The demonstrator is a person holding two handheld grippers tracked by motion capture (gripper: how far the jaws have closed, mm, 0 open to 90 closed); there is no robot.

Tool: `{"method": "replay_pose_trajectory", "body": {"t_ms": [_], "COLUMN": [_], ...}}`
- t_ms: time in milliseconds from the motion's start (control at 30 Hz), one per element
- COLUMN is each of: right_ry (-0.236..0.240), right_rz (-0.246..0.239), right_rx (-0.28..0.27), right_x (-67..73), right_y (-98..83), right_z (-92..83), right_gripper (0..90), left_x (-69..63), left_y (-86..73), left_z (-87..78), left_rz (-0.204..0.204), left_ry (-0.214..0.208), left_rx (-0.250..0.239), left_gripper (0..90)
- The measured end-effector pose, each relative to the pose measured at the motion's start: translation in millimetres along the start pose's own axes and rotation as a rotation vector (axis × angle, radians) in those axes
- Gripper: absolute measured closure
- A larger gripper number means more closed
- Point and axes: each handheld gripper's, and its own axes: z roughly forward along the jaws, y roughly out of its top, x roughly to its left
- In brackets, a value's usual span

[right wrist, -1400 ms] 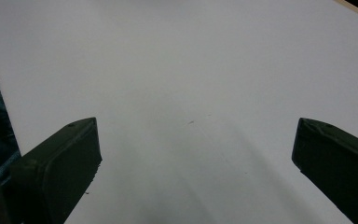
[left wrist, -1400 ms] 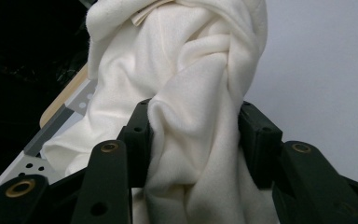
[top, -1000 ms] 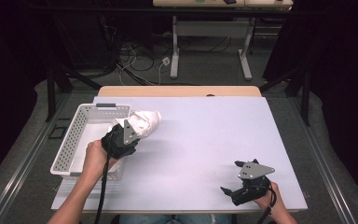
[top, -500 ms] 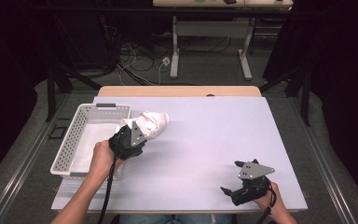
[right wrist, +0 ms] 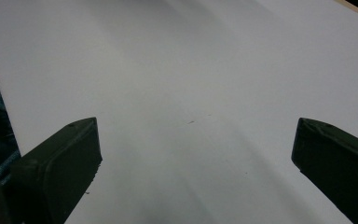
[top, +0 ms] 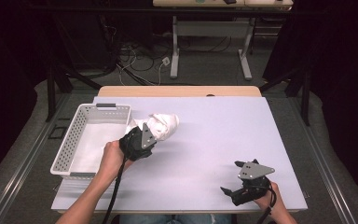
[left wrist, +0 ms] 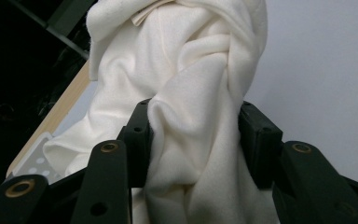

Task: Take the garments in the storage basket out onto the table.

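Note:
A bunched white cloth (top: 161,125) hangs over the white table just right of the basket, and my left gripper (top: 142,137) is shut on it. In the left gripper view the cloth (left wrist: 186,84) bulges up between the two black jaws, which press its folds from both sides (left wrist: 193,135). My right gripper (top: 233,184) rests low at the table's front right, held by a hand, with its jaws spread wide. In the right gripper view its gripper (right wrist: 196,154) stands open with nothing but bare table between the fingers.
A white perforated basket (top: 72,140) sits at the table's left side, its floor bare. The white tabletop (top: 223,135) stretches between the two grippers. Beyond the far wooden edge (top: 179,91) lie cables and desk legs on the floor.
My left gripper has carried the cloth to the right, away from the basket and over the table. The right gripper has stayed in place.

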Motion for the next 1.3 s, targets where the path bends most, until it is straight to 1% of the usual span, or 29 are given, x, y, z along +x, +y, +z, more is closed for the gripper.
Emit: {"method": "replay_pose_trajectory", "body": {"t_ms": [33, 67, 133, 200, 433, 600, 667, 767, 900, 1133, 1300], "right_ry": [0.003, 0.002, 0.006, 0.0, 0.003, 0.004, 0.005, 0.005, -0.001, 0.005, 0.0], "right_rz": [0.002, -0.007, -0.011, -0.009, -0.005, -0.009, -0.007, -0.011, -0.008, -0.007, -0.007], "right_rx": [0.003, 0.006, 0.003, 0.005, 0.005, 0.006, 0.005, 0.006, 0.005, 0.006, 0.006], "right_x": [-0.1, -0.6, -0.6, 0.3, 0.4, 0.4, 0.2, 0.6, 0.7, 0.3, 0.7], "right_y": [0.1, 0.5, 0.5, 0.7, 0.7, 0.2, 0.2, 0.5, 0.3, 0.0, 0.0], "right_z": [0.2, 0.3, 0.9, 0.8, 1.2, 1.4, 1.6, 1.6, 1.1, 1.3, 1.1], "right_gripper": [1.1, 1.1, 1.3, 1.3, 1.3, 1.2, 1.2, 1.2, 1.2, 1.2, 1.2], "left_x": [-0.8, -1.9, -3.5, -5.4, -11.9, -14.8, -15.9, -18.0, -21.6, -28.5, -33.8], "left_y": [1.1, 2.0, 4.0, 5.6, 10.1, 12.5, 13.2, 14.1, 15.3, 17.2, 19.1], "left_z": [0.8, 1.5, 3.4, 5.1, 14.2, 21.4, 24.6, 30.8, 38.2, 52.7, 63.4], "left_rz": [0.002, -0.002, 0.006, 0.007, 0.009, 0.0, -0.009, -0.016, -0.017, -0.009, -0.004], "left_ry": [-0.002, -0.006, -0.012, -0.02, -0.056, -0.081, -0.102, -0.118, -0.133, -0.162, -0.191], "left_rx": [-0.002, -0.003, -0.01, -0.014, -0.024, -0.041, -0.042, -0.049, -0.044, -0.035, -0.013], "left_gripper": [54.0, 54.0, 54.0, 54.0, 54.0, 53.9, 53.9, 53.8, 53.8, 53.6, 53.4]}}
